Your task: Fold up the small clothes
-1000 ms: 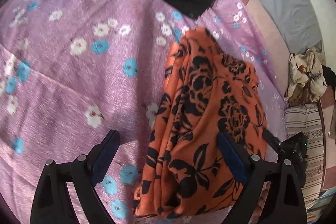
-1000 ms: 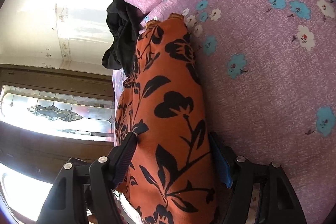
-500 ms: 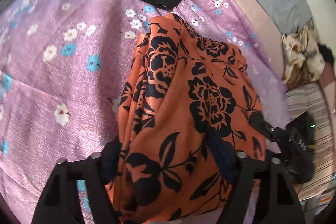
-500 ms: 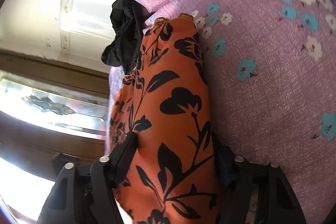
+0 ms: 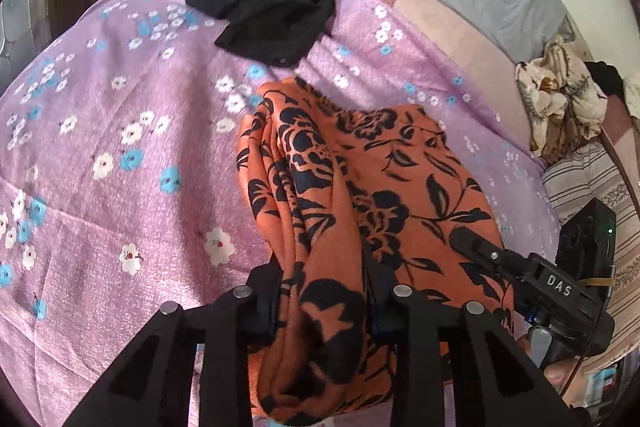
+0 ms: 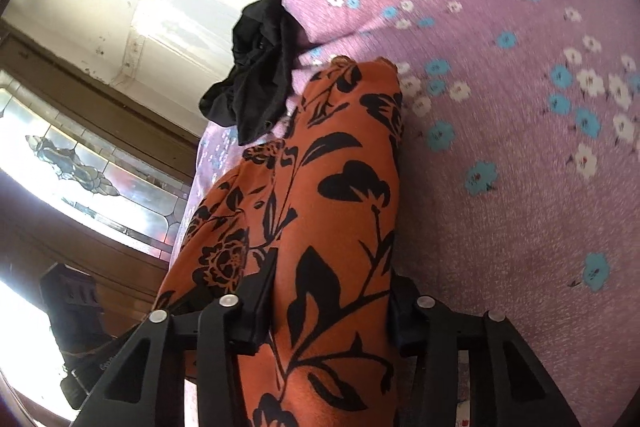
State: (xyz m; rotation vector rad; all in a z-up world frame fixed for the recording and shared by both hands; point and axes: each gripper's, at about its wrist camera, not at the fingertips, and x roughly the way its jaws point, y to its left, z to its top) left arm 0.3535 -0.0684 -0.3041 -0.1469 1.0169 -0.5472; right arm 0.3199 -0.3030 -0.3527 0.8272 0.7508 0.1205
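A: Where is the cloth?

B: The orange garment (image 5: 360,211) with black flowers lies bunched on the purple flowered sheet (image 5: 120,147), at the near side. I have both tongs on it.

A: How do the tongs stand?

B: My left gripper (image 5: 324,291) is closing, its pads press a thick fold. My right gripper (image 6: 332,303) is closing too, with the cloth squeezed between its jaws.

A: Anything around?

B: A black garment (image 5: 272,3) lies at the far edge, and a cream printed cloth (image 5: 560,99) far right
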